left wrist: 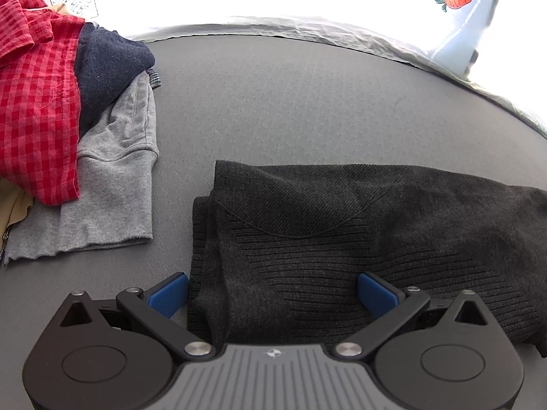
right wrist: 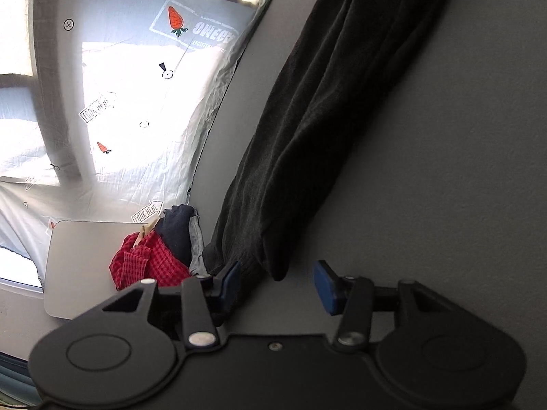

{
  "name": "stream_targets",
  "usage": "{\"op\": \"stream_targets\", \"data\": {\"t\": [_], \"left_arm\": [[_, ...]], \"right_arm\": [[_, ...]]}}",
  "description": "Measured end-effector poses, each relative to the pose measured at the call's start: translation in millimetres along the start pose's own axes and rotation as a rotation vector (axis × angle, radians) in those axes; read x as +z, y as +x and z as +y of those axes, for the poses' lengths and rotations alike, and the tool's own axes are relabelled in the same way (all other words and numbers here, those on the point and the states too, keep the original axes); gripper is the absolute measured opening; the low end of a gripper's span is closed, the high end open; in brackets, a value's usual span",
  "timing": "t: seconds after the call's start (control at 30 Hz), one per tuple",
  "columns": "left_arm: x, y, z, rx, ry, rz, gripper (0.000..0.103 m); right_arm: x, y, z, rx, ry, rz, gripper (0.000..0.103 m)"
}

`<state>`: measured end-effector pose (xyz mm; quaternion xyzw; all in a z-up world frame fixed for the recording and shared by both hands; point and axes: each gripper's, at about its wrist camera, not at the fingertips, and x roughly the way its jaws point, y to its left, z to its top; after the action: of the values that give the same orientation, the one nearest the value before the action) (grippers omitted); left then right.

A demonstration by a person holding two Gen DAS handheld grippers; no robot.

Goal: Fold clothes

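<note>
The dark knit garment (left wrist: 342, 235) is lying already folded into a long band on the grey table (left wrist: 273, 102), its long axis running left to right across my left view. I am keeping the left gripper (left wrist: 273, 294) over its near left end, jaws wide apart, and the right gripper (right wrist: 277, 283) at its other end, jaws apart, the fabric tip between them unpinched. I judge one more fold is remaining, and the pile (left wrist: 68, 109) with the red checked shirt (left wrist: 34, 102) is waiting unfolded.

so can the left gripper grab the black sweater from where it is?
Probably yes: the left gripper is open, its jaws straddling the near edge of the black sweater, nothing between.
</note>
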<state>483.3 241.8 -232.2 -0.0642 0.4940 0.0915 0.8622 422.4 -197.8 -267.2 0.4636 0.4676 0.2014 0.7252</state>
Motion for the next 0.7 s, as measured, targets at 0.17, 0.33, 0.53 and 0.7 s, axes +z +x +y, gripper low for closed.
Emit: {"op": "stream_targets", "data": {"t": [0.17,0.33,0.53,0.7], "left_arm": [[2.6,-22.1,-16.0,0.021,-0.024,-0.072,0.103],[5.5,-27.9,-53.3,0.003,-0.003,-0.089,0.103],[-3.2,-5.1,-95.3,0.078,0.061,-0.035,0.103],[-0.5,-3.9,-100.6,0.125,0.008,0.002,0.103]], "right_arm": [[23.9,-67.6,-15.6,-0.253,-0.089,-0.222,0.045],[69.1,-127.4,-61.8,-0.375,0.036,-0.444,0.041],[141.2,-169.3,-107.0,-0.435,0.211,-0.663,0.033],[190.3,-170.1,-102.6,-0.631,0.134,-0.753,0.053]]}}
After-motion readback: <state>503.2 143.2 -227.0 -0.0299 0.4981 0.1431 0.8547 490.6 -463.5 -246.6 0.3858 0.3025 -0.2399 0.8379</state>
